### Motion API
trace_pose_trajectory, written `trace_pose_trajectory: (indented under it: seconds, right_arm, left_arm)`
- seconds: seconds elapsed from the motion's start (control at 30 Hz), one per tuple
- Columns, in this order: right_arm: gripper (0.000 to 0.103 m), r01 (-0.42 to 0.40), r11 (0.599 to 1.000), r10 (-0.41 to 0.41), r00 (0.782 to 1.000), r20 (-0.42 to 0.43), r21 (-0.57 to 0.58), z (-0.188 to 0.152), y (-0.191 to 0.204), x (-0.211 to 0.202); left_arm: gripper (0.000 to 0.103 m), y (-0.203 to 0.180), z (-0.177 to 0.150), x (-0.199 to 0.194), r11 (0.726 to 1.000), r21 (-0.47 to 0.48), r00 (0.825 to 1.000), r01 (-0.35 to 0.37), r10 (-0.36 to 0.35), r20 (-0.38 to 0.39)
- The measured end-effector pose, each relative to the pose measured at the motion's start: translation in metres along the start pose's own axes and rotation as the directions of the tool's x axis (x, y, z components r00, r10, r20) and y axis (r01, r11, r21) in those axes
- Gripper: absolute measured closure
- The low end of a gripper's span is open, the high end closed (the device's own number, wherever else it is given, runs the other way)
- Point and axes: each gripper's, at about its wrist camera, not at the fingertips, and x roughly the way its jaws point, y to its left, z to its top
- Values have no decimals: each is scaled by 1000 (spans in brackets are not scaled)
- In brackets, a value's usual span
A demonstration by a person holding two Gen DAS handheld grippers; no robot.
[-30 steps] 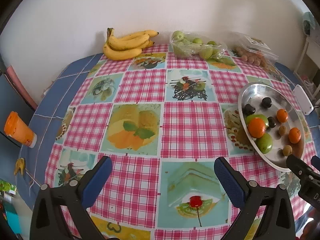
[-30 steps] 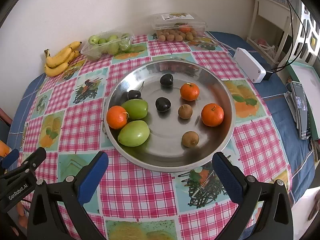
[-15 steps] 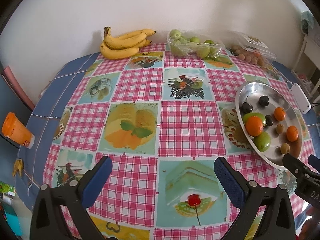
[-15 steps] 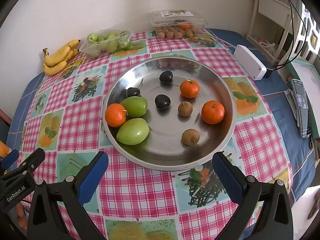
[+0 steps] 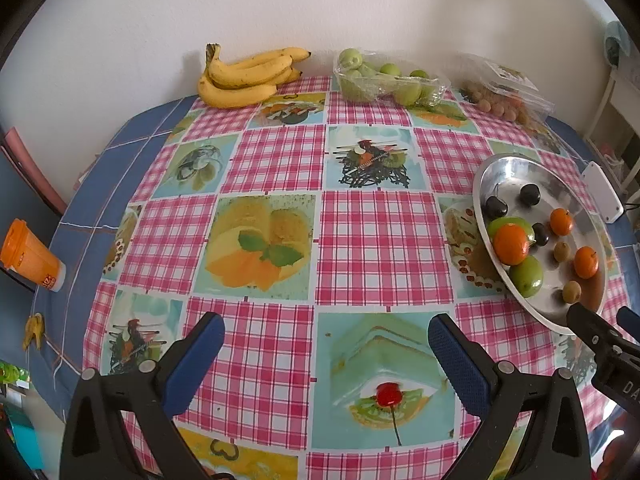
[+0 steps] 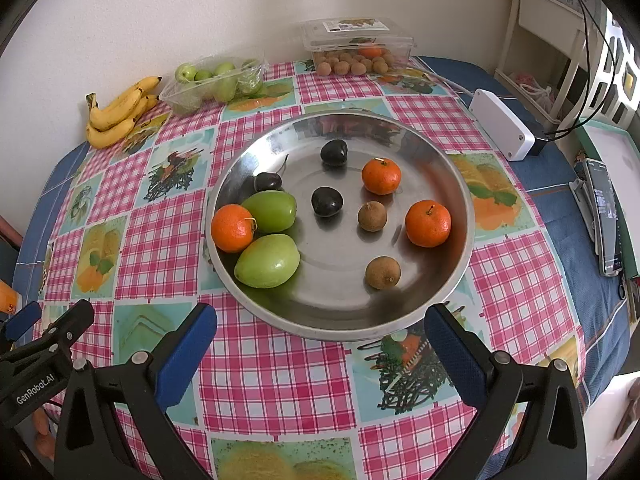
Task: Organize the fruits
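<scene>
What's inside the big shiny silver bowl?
The silver bowl holds three oranges, two green fruits, three dark plums and two small brown fruits. One plum sits partly hidden behind a green fruit. Anything under the fruit can't be seen.

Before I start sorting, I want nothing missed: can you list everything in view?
steel dish: one, silver, table right.
oranges: three, orange, in dish.
green fruits: two, in dish left.
dark fruits: three, near-black, in dish.
brown fruits: two, in dish.
bananas: one bunch, yellow, by wall.
green-fruit tray: one, clear, by wall.
lidded box: one, clear, brown fruits inside.
orange bottle: one, table's left edge.
white device: one, right of dish.
left gripper: fingers open, empty.
right gripper: fingers open, empty.
</scene>
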Motion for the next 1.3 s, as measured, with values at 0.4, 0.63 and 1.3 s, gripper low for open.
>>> trace_pose_trajectory:
  seconds: [0.4,0.63,1.3]
  right_arm:
    - [0,0,1000,0,1000,-4,-3,-1,0,2]
    - [0,1,1000,-1,1000,-5,-2,-1,1,2]
    - [0,2,1000,-2,1000,-9,-10,-3,0,4]
  left_arm:
    - [0,2,0,2,1000,-1,1000,-6,6,-13]
    - [0,2,0,2,1000,-1,1000,-7,7,-14]
    - [0,2,-1,3,1000,0,1000,-9,9,-16]
